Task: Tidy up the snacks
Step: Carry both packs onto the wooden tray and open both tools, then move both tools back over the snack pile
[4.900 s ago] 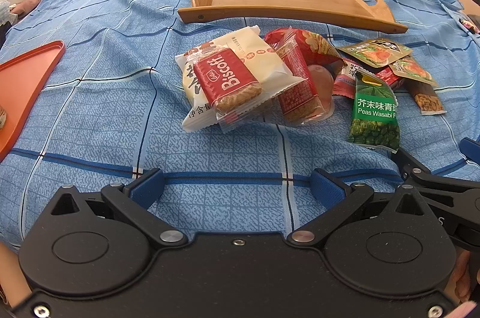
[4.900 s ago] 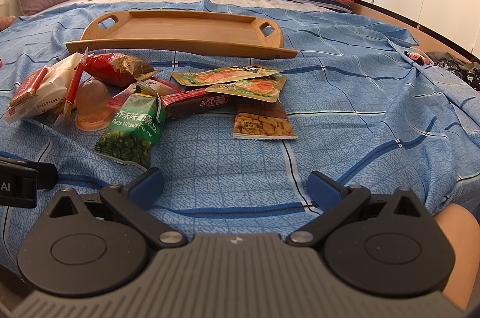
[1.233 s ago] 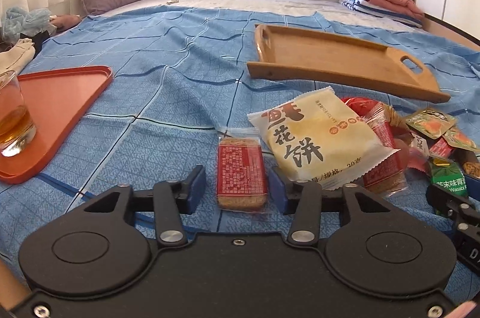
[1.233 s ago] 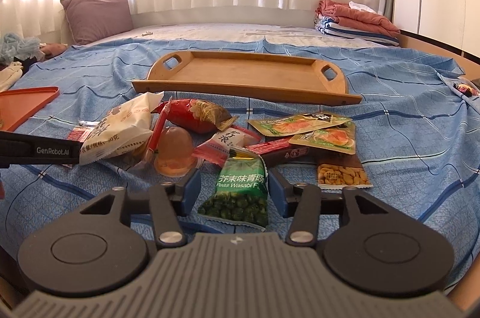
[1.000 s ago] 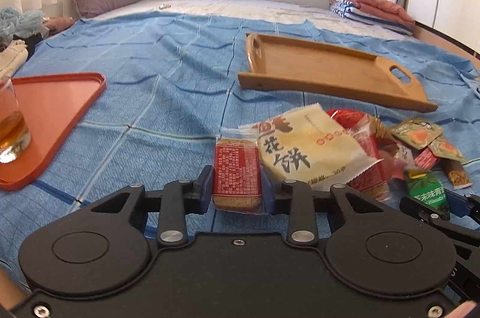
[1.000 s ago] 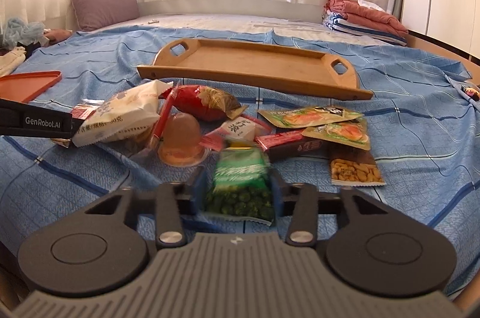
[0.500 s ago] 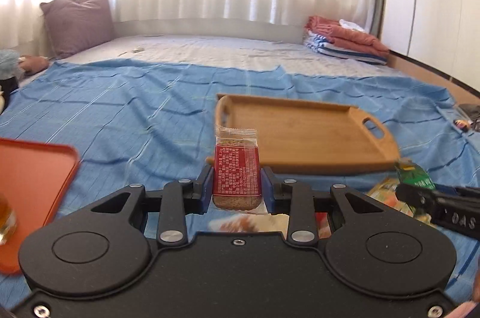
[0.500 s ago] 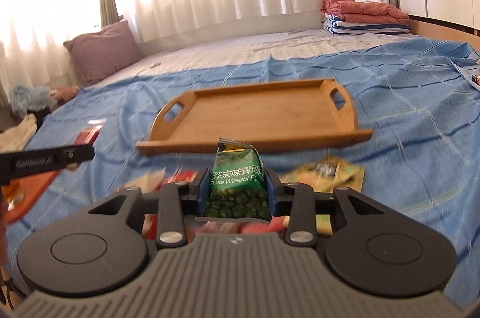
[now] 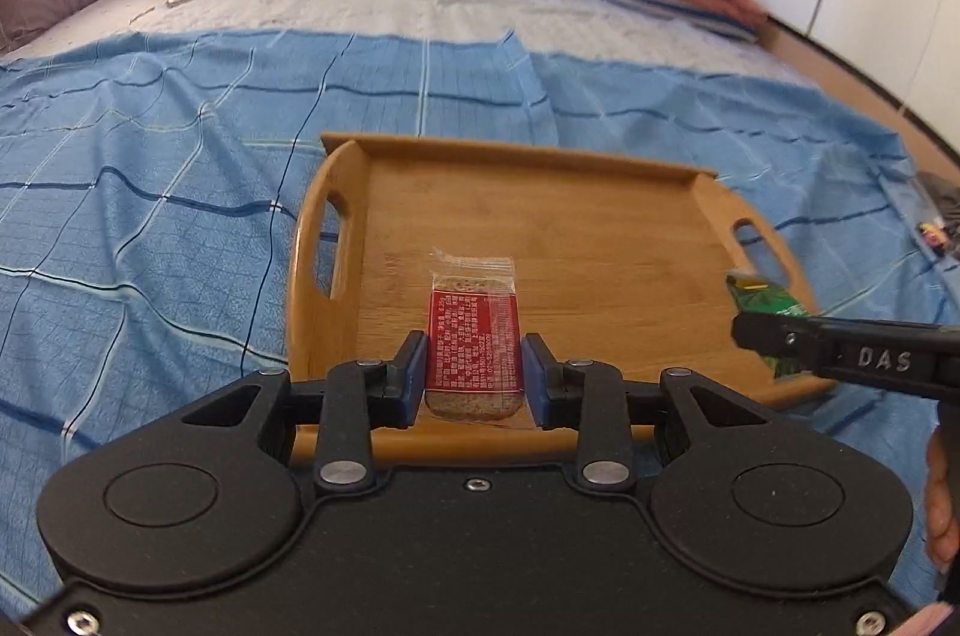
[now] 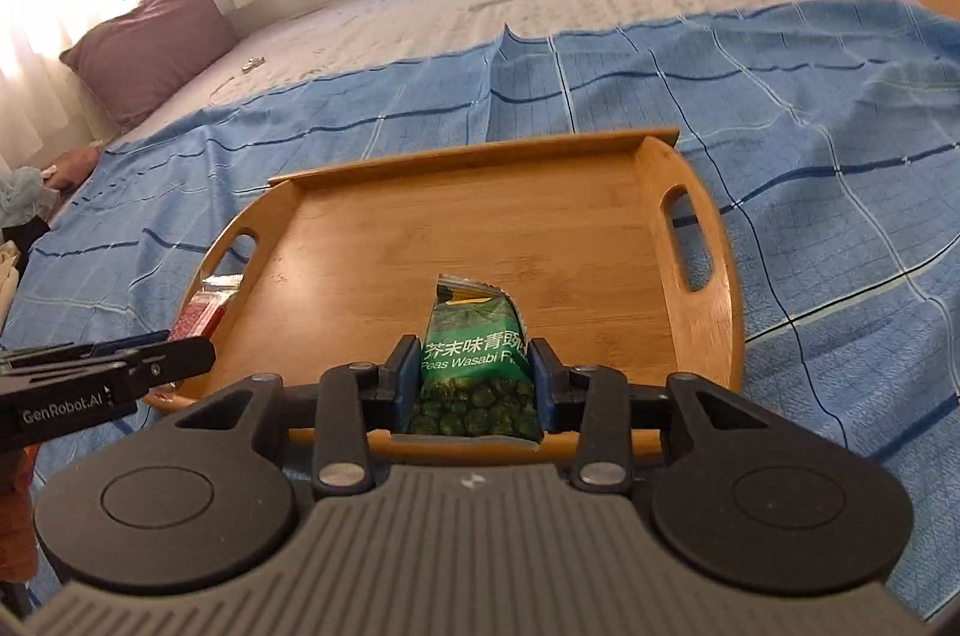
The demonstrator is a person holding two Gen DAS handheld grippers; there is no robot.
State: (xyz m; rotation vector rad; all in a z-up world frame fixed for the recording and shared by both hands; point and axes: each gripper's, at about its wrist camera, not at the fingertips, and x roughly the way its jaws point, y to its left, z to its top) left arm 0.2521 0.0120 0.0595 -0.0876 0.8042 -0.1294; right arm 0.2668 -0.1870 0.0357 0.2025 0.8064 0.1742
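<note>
The left gripper (image 9: 474, 372) pinches a red biscuit packet (image 9: 473, 345), long axis pointing forward over the wooden tray (image 9: 600, 240) near its front rim. The right gripper (image 10: 474, 378) clamps a green wasabi peas packet (image 10: 474, 366), likewise pointing forward above the tray's bare floor.

Left gripper (image 9: 474, 373): black body, blue pads, silver screws. Right gripper (image 10: 474, 381): ribbed grey body, possibly rubber.
</note>
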